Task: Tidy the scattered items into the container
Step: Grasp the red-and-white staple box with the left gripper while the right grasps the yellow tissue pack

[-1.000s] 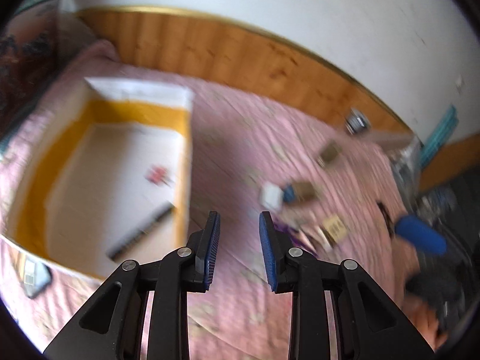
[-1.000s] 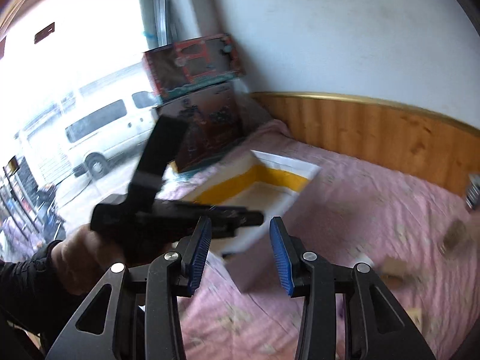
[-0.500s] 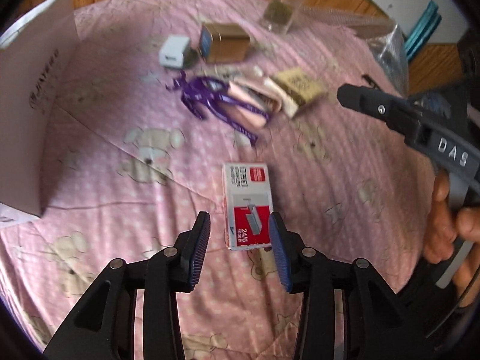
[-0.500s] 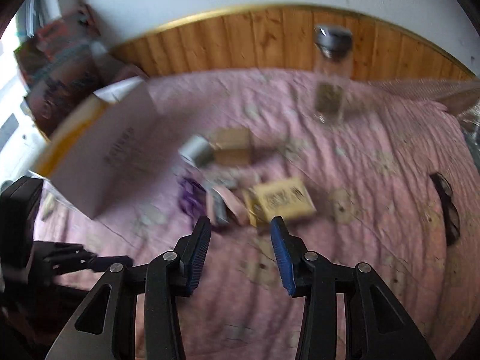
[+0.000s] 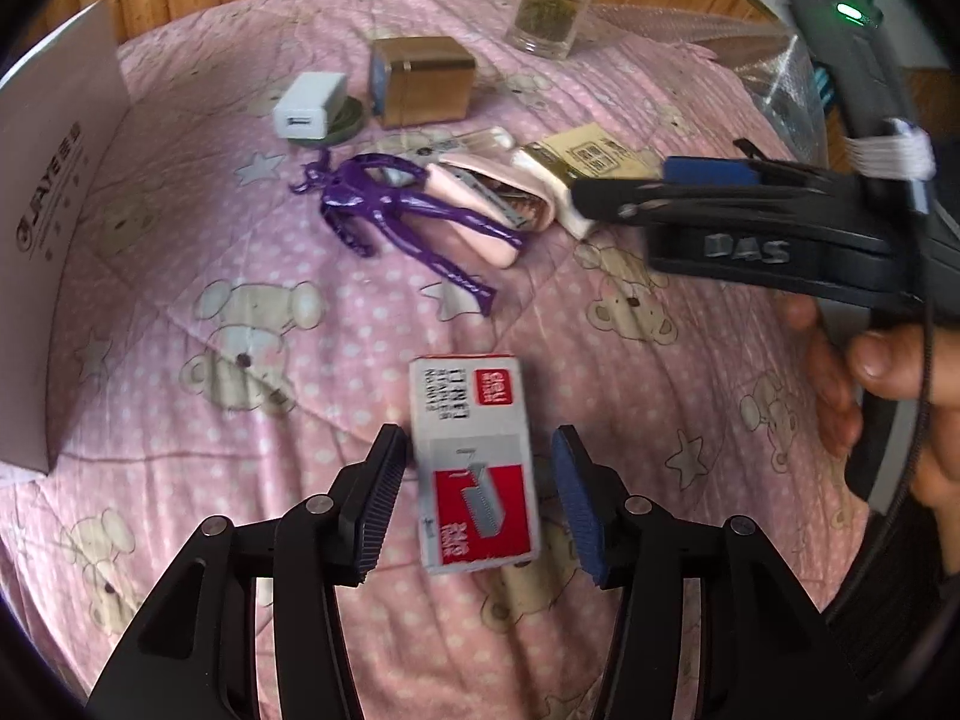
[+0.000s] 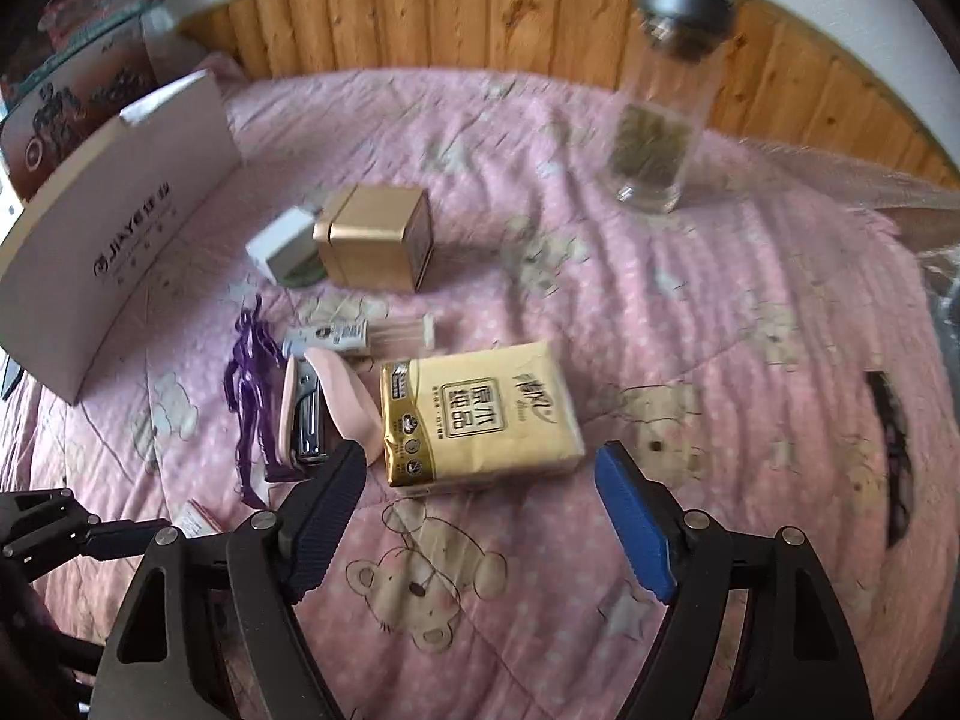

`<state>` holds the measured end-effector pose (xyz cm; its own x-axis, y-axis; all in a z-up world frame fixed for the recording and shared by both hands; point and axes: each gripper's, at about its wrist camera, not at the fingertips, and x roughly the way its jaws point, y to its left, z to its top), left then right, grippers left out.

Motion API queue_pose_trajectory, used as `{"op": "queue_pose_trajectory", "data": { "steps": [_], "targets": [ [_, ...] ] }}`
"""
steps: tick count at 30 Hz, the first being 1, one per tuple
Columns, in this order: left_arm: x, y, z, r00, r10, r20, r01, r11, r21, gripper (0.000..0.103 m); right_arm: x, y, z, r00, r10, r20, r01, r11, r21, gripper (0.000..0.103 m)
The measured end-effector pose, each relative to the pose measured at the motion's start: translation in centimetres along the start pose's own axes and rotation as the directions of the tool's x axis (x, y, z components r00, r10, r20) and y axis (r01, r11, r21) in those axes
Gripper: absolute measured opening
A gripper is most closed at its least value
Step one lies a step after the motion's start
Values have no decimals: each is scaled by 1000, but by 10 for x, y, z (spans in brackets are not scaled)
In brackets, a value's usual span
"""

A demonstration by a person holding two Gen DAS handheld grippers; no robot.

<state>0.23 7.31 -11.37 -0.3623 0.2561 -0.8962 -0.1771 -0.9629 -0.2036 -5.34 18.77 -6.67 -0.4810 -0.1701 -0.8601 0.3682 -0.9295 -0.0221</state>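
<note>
Low in the left wrist view, the left gripper (image 5: 474,501) is spread wide either side of the staple box (image 5: 474,465), its fingers (image 5: 378,504) not touching it. The right gripper (image 6: 480,516), also released, hangs just short of the tissue pack (image 6: 480,417). Bare pink bed cover (image 6: 750,324) lies to the right. The cardboard box (image 6: 114,258) stands at far left, before a wood-panelled wall (image 6: 480,6).
</note>
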Motion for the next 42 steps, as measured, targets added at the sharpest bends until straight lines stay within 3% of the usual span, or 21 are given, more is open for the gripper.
{"op": "queue_pose_trajectory", "data": {
  "steps": [3, 5, 9, 10, 11, 12, 16, 20, 21, 22, 23, 27, 29, 31, 32, 37, 42],
  "targets": [
    [0, -2, 1, 1000, 21, 20, -21, 999, 28, 55, 10, 3, -1, 999, -29, -22, 28, 999, -43, 79],
    [0, 1, 1, 999, 37, 30, -38, 999, 33, 40, 11, 4, 0, 999, -43, -9, 43, 998, -50, 77],
    [0, 11, 6, 998, 46, 40, -46, 999, 2, 39, 10, 1, 1, 1000, -19, -4, 19, 999, -26, 68],
    [-1, 15, 7, 999, 38, 37, -38, 999, -13, 39, 11, 1, 3, 1000, -7, -6, 7, 1000, -22, 47],
    [-2, 17, 6, 999, 34, 37, -33, 999, -21, 39, 12, 2, 3, 1000, 0, -16, 0, 1000, -16, 16],
    [-4, 20, 7, 999, 33, 40, -32, 999, -32, 39, 13, 0, 3, 1000, -1, -31, 1, 1000, -5, 9],
    [-11, 32, 6, 999, 30, 41, -27, 997, -79, 39, 20, -5, 1, 997, 44, -68, -41, 998, 43, 12],
    [-19, 36, 9, 999, 14, 50, -8, 993, -119, 39, 9, -22, 3, 997, 78, -11, -75, 981, 181, 57],
    [-21, 35, 9, 998, 9, 55, -3, 993, -119, 39, 3, -28, 5, 996, 88, 23, -90, 970, 224, 63],
    [-24, 33, 10, 998, 2, 59, 5, 993, -117, 39, 0, -31, 8, 995, 89, 43, -97, 964, 248, 78],
    [-25, 31, 12, 998, -2, 63, 9, 993, -114, 39, -1, -32, 12, 994, 92, 59, -104, 959, 263, 82],
    [-32, 27, 17, 997, -20, 72, 28, 993, -114, 39, 31, -24, 37, 998, 58, 25, -63, 970, 236, 81],
    [-34, 28, 19, 997, -27, 76, 36, 992, -119, 39, 53, -26, 45, 998, 52, -28, -44, 971, 236, 73],
    [-36, 33, 22, 997, -29, 77, 39, 990, -135, 39, 60, -28, 48, 1000, 13, -13, -9, 975, 220, 69],
    [-37, 35, 22, 997, -33, 76, 43, 989, -144, 39, 61, -32, 50, 1000, -4, -22, 9, 974, 225, 51],
    [-40, 39, 29, 995, -49, 83, 62, 985, -159, 39, 54, -45, 37, 998, -31, -48, 41, 975, 218, 51],
    [-48, 38, 35, 992, -73, 101, 89, 983, -161, 39, 20, -59, 12, 1000, 2, -17, 3, 949, 316, 51]
  ]
}}
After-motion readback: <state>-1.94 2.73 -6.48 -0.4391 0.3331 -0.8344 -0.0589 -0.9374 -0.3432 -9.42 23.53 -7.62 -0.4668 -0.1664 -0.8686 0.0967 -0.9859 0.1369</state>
